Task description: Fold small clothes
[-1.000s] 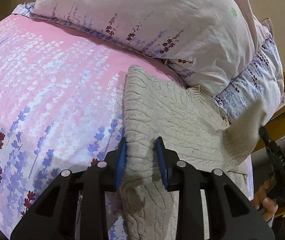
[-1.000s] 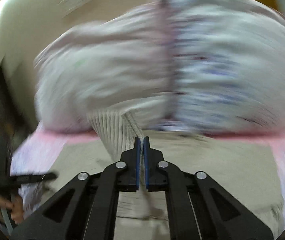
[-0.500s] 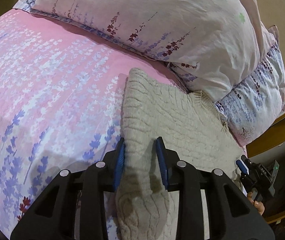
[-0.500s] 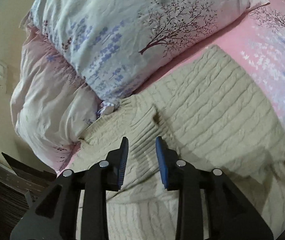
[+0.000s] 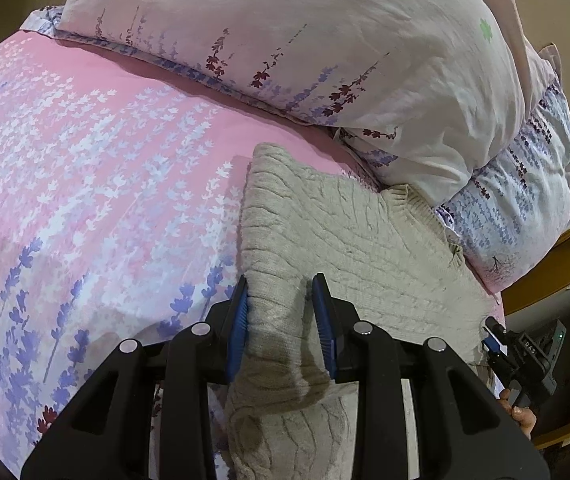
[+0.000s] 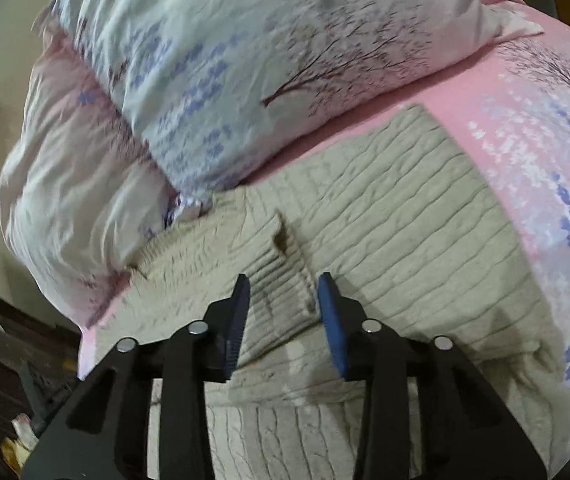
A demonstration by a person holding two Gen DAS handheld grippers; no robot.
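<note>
Lying flat along the head end of the bed [image 5: 85, 168], up against the pillows [image 5: 325, 48], the beige cable-knit sweater [image 5: 365, 248], one side already folded in toward the middle. Hanging low over its left folded edge, the left gripper [image 5: 281, 312], jaws apart with a raised ridge of knit sitting between the blue pads [image 5: 239, 320], seemingly brushing the left one but not pinched. Hovering over the ribbed cuff and sleeve [image 6: 277, 280] laid across the body, the right gripper [image 6: 283, 308], jaws likewise spread, nothing clamped. Showing at the bed's right edge in the left view, that same right gripper [image 5: 497, 344], just beside the sweater's hem side.

Judging the step: sleeves in, body waiting to be doubled over. Doing it well probably means closing on the full thickness of the folded edge, not just the top layer, since loose cable knit stretches and slips. Taking matching bites on both sides, at the same height along the garment, so the fold line runs straight across. Lifting only enough to clear the sheet, carrying both sides together, and laying the hem down square with the collar end near the pillows. Watching for the tucked sleeve sliding out when the layers rise, and for the pink floral sheet [image 6: 525, 128] getting caught in a bite.
</note>
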